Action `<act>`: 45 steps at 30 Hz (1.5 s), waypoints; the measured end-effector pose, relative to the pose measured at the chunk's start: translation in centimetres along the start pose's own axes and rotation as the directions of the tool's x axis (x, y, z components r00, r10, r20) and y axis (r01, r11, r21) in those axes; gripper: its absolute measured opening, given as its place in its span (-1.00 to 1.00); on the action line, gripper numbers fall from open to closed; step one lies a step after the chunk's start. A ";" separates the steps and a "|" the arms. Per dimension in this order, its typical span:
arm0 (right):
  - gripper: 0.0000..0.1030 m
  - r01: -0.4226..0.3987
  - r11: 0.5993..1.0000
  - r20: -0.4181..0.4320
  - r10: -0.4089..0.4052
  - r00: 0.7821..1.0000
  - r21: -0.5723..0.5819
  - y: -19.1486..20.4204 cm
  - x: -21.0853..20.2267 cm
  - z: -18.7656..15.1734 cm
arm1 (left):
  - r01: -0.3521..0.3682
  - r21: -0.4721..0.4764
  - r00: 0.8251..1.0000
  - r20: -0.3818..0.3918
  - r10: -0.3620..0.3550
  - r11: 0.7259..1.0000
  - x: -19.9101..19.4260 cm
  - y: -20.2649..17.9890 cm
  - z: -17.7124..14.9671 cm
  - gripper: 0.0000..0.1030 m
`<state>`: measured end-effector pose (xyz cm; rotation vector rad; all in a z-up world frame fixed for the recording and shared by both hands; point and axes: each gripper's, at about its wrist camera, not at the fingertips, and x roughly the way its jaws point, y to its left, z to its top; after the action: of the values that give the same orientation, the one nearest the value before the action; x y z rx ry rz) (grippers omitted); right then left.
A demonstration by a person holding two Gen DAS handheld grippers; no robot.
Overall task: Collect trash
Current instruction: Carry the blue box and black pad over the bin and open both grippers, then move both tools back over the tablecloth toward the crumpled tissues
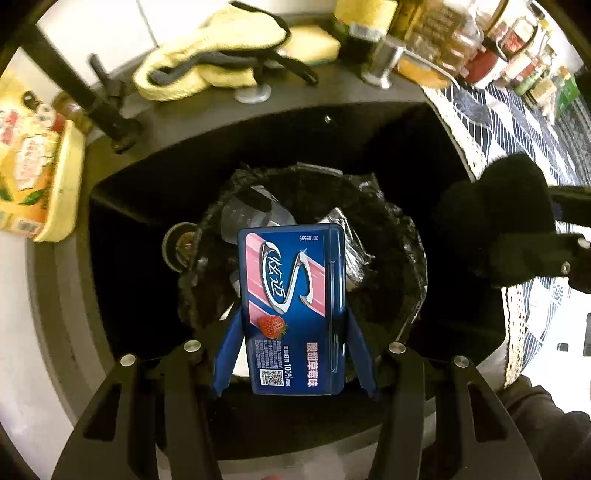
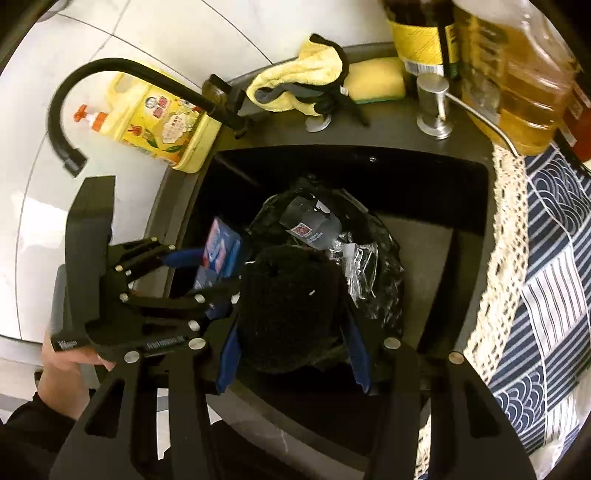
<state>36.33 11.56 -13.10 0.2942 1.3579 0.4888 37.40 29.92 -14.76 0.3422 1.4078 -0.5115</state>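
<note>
A dark sink (image 2: 436,173) is being shown sunk into a grey counter (image 2: 177,206), with white wall tiles (image 2: 155,33) being seen behind it. A curved black faucet (image 2: 96,74) is being seen at the back left, right beside a yellow dish soap bottle (image 2: 162,122). A yellow cloth (image 2: 295,85) and a yellow sponge (image 2: 373,83) are being kept along the back rim, next to a steel soap pump (image 2: 434,107). A big bottle of cooking oil (image 2: 513,77) is being stood at the back right corner. A navy patterned cloth with a lace edge (image 2: 546,273) is being draped along the right side. Jars (image 1: 517,37) are being lined up further back, pretty blurry. Everything is being lit in a warm, yellowish light.
</note>
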 end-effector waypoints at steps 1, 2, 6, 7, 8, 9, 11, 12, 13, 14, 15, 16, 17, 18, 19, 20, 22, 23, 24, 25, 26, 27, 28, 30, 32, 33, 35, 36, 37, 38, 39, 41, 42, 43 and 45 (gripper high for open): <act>-0.03 0.001 1.000 -0.009 -0.001 1.000 0.007 -0.1 0.5 0.3 | 0.011 0.013 1.000 -0.007 -0.011 1.000 0.5 -0.1 0.2 -0.02; -0.03 0.001 1.000 -0.015 -0.001 1.000 0.012 -0.2 0.8 0.4 | 0.016 0.016 1.000 -0.012 -0.016 1.000 0.9 0.0 0.4 -0.02; 0.00 -0.001 0.999 -0.049 0.003 0.999 0.039 -0.5 2.2 1.0 | 0.027 0.005 0.999 -0.035 -0.027 1.000 2.1 0.9 1.2 -0.01; 0.00 0.000 0.999 -0.055 0.002 0.998 0.041 -0.6 2.5 1.1 | 0.029 -0.001 0.999 -0.043 -0.029 1.000 2.4 1.2 1.3 -0.01; 0.00 0.000 0.999 -0.057 0.003 0.998 0.043 -0.5 2.7 1.2 | 0.031 -0.002 0.998 -0.048 -0.031 1.000 2.6 1.3 1.4 -0.01; 0.00 -0.001 0.999 -0.062 0.004 0.998 0.046 -0.6 2.9 1.3 | 0.028 0.002 0.998 -0.054 -0.028 1.000 2.9 1.4 1.5 -0.01; 0.01 -0.010 0.998 -0.064 0.013 0.998 0.055 -0.7 3.1 1.6 | 0.022 0.005 0.998 -0.065 -0.022 1.000 3.2 1.5 1.6 -0.01; 0.11 -0.026 0.998 -0.059 0.030 0.998 0.062 -0.8 3.1 1.8 | 0.024 0.003 0.997 -0.069 -0.023 1.000 3.3 1.6 1.7 0.17; 0.17 -0.034 0.997 -0.054 0.038 0.998 0.066 -0.8 3.0 1.8 | 0.026 -0.002 0.997 -0.068 -0.026 1.000 3.4 1.7 1.8 0.38; 0.24 -0.035 0.997 -0.049 0.038 0.998 0.069 -0.8 2.9 1.9 | 0.027 -0.007 0.998 -0.058 -0.028 1.000 3.2 1.8 2.0 0.68; 0.25 -0.033 0.997 -0.046 0.036 0.998 0.066 -0.8 2.8 1.9 | 0.032 -0.010 0.998 -0.046 -0.032 0.999 3.0 1.9 2.1 0.70; 0.25 -0.035 0.997 -0.045 0.038 0.998 0.067 -0.8 2.7 1.9 | 0.038 -0.011 0.998 -0.039 -0.039 0.999 2.8 1.9 2.1 0.70; 0.25 -0.037 0.997 -0.043 0.040 0.998 0.070 -0.8 2.6 1.9 | 0.037 -0.010 0.999 -0.036 -0.037 0.999 2.7 1.9 2.1 0.70; 0.25 -0.039 0.997 -0.041 0.042 0.998 0.072 -0.8 2.5 1.8 | 0.028 -0.009 0.999 -0.033 -0.028 1.000 2.6 1.8 2.1 0.70; 0.25 -0.039 0.997 -0.035 0.042 0.999 0.071 -0.8 2.3 1.7 | 0.023 -0.011 0.999 -0.031 -0.024 1.000 2.6 1.8 2.2 0.70; 0.25 -0.039 0.997 -0.030 0.041 0.999 0.073 -0.8 2.1 1.6 | 0.022 -0.015 0.999 -0.033 -0.023 1.000 2.5 1.9 2.1 0.70; 0.25 -0.044 0.996 -0.019 0.045 0.999 0.074 -0.7 1.6 1.4 | 0.018 -0.017 0.999 -0.033 -0.018 1.000 2.4 1.6 1.9 0.70; 0.25 -0.044 0.997 -0.014 0.045 0.999 0.071 -0.6 1.3 1.2 | 0.015 -0.017 0.999 -0.031 -0.016 1.000 2.3 1.6 2.0 0.70; 0.25 -0.042 0.997 -0.007 0.042 0.999 0.067 -0.4 1.0 1.1 | 0.013 -0.016 0.999 -0.030 -0.014 1.000 2.2 1.5 1.9 0.70; 0.25 -0.041 0.997 -0.003 0.041 0.999 0.064 -0.3 0.9 1.0 | 0.010 -0.014 1.000 -0.027 -0.011 1.000 2.0 1.3 1.7 0.70; 0.25 -0.041 0.997 0.004 0.041 0.999 0.061 -0.1 0.5 0.8 | 0.004 -0.008 1.000 -0.021 -0.004 1.000 1.6 1.0 1.5 0.70; 0.25 -0.040 0.998 0.009 0.040 0.999 0.056 0.1 0.3 0.6 | -0.002 -0.007 1.000 -0.008 0.002 1.000 1.0 0.8 1.2 0.70; 0.25 -0.036 0.998 0.019 0.035 0.999 0.049 0.3 -0.1 0.4 | -0.006 -0.005 1.000 0.004 0.006 1.000 0.5 0.5 0.9 0.70; 0.25 -0.025 0.999 0.041 0.023 0.999 0.036 0.7 -0.9 -0.2 | -0.006 -0.011 1.000 0.016 0.006 1.000 0.1 0.6 0.6 0.70; 0.25 -0.025 0.999 0.054 0.023 0.998 0.031 0.8 -1.4 -0.7 | -0.011 -0.012 1.000 0.026 0.011 1.000 -0.5 0.2 0.1 0.70; 0.25 -0.022 0.999 0.061 0.021 0.998 0.025 0.9 -1.8 -1.0 | -0.015 -0.012 0.999 0.030 0.015 1.000 -0.8 0.0 -0.2 0.70; 0.25 0.015 1.000 0.080 -0.015 0.997 -0.002 1.1 -2.5 -1.7 | -0.018 -0.011 0.999 0.041 0.018 1.000 -1.2 -0.6 -0.8 0.70; 0.26 0.048 0.999 0.093 -0.047 0.995 -0.012 1.2 -3.0 -2.1 | -0.019 -0.010 0.999 0.049 0.019 1.000 -1.4 -0.9 -1.1 0.70; 0.27 0.064 0.998 0.101 -0.062 0.993 -0.016 1.2 -3.3 -2.4 | -0.016 -0.004 0.998 0.061 0.017 1.000 -1.8 -1.4 -1.4 0.70; 0.29 0.073 0.997 0.109 -0.070 0.992 -0.019 1.1 -3.7 -2.8 | -0.013 0.002 0.997 0.074 0.012 1.000 -2.1 -1.9 -1.8 0.70; 0.33 0.080 0.997 0.114 -0.078 0.990 -0.017 0.8 -4.2 -3.3 | -0.011 0.006 0.997 0.082 0.010 1.000 -2.3 -2.3 -2.1 0.70; 0.38 0.099 0.995 0.121 -0.097 0.988 -0.008 0.1 -4.8 -4.0 | -0.007 0.014 0.996 0.094 0.005 1.000 -2.8 -3.3 -2.7 0.70; 0.38 0.116 0.993 0.126 -0.115 0.985 0.005 -0.4 -5.3 -4.5 | -0.007 0.016 0.995 0.097 0.005 1.000 -2.9 -3.8 -3.0 0.70; 0.38 0.125 0.992 0.130 -0.125 0.984 0.014 -0.8 -5.8 -4.8 | -0.008 0.015 0.995 0.098 0.006 1.000 -3.1 -4.1 -3.1 0.70; 0.42 0.150 0.988 0.144 -0.153 0.978 0.036 -1.9 -7.1 -5.6 | 0.015 0.006 0.993 0.114 -0.016 1.000 -3.7 -4.9 -3.5 0.70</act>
<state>30.25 5.95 -9.03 0.2401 1.2329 0.3171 31.53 28.09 -11.28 0.3020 1.2999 -0.5398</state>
